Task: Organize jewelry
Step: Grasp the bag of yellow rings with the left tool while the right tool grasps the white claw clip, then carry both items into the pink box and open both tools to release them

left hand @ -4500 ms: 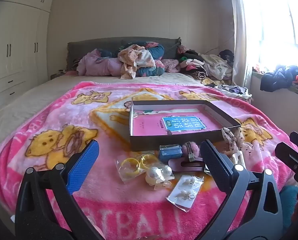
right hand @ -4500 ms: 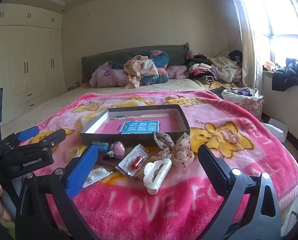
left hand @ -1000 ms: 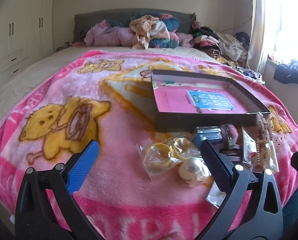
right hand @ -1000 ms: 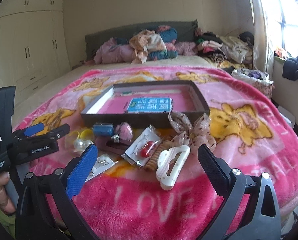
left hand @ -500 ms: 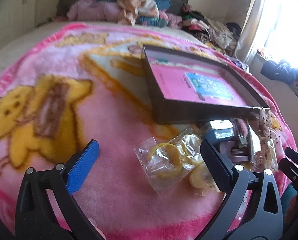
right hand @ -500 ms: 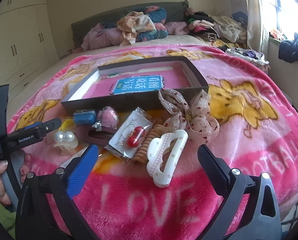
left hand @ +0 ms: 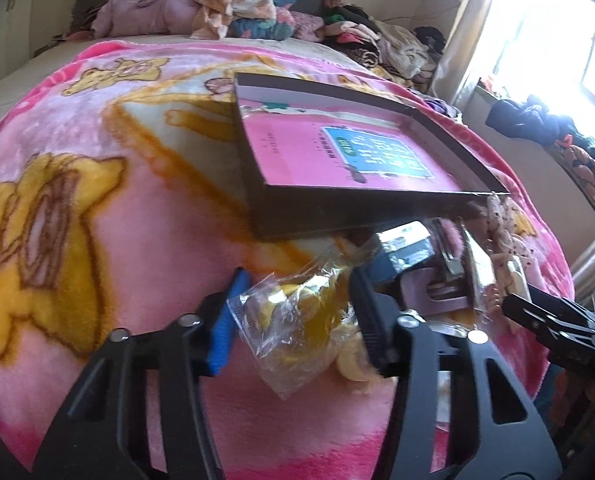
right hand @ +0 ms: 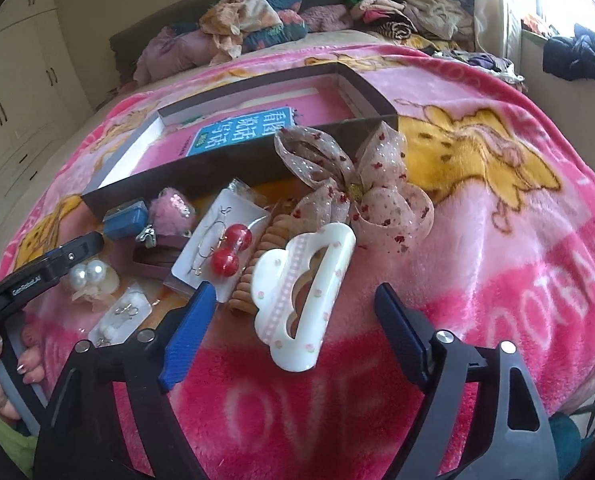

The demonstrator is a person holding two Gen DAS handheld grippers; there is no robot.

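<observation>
While a pink blanket covers the bed, the left gripper reaches low over it, tilted, its jaws drawn in around a clear bag of yellow rings; the blue pad touches the bag's left edge and the black finger presses its right side, so the bag sits clasped between them. Just beyond the bag lie a blue box and a mauve clip, with the dark tray behind them, a pink book lying inside it. At the right edge of that view the right gripper's black tip shows. Seen from its own camera, the right gripper hangs over the near edge of the pile, fingers spread wide and grasping nothing, a white claw clip lying on the blanket between and just ahead of them. Beside the clip are red ball earrings on a card, a spotted bow, pearl earrings and a pink pompom. A hand at lower left grips the left tool's handle.
</observation>
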